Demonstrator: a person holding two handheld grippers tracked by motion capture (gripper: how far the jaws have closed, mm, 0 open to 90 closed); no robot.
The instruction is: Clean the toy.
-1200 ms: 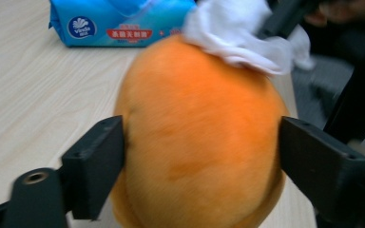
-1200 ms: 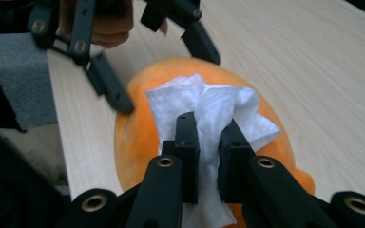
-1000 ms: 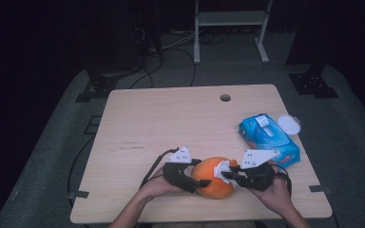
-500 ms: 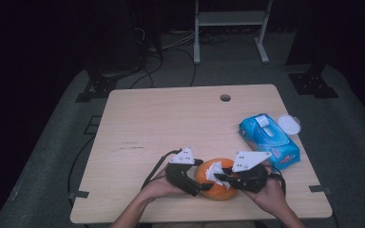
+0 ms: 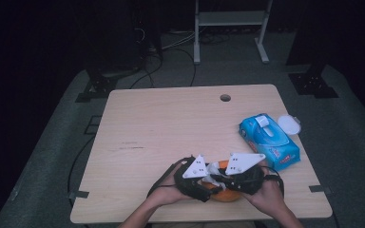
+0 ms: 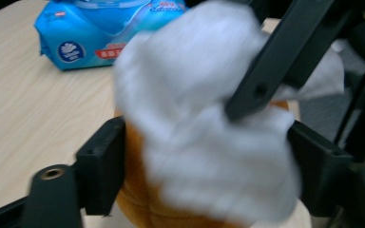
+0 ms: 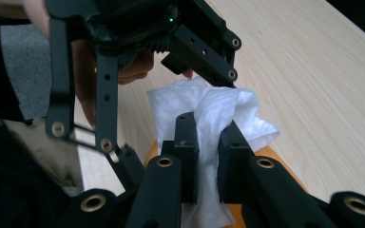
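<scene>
A round orange thing point(image 5: 228, 194) sits at the table's near edge, between the jaws of my left gripper point(image 5: 213, 189). In the left gripper view both pads rest against it point(image 6: 138, 199). Those jaws have just been closing on it. A white wipe point(image 6: 204, 142) drapes over its top. My right gripper point(image 7: 208, 137) is shut on this wipe point(image 7: 218, 109) and holds it down on the orange thing point(image 7: 275, 164). From above, the right gripper point(image 5: 217, 178) reaches in from the right over the wipe point(image 5: 214, 171).
A blue wipe pack point(image 5: 268, 142) lies at the table's right, with a white round lid point(image 5: 289, 124) just behind it. A cable hole point(image 5: 225, 98) sits near the far edge. The wooden tabletop point(image 5: 171, 128) stretches away to the left and back.
Both hands and the orange thing have shifted a little toward the near edge. The two grippers stand closer together, and the wipe has come further over the orange thing.
</scene>
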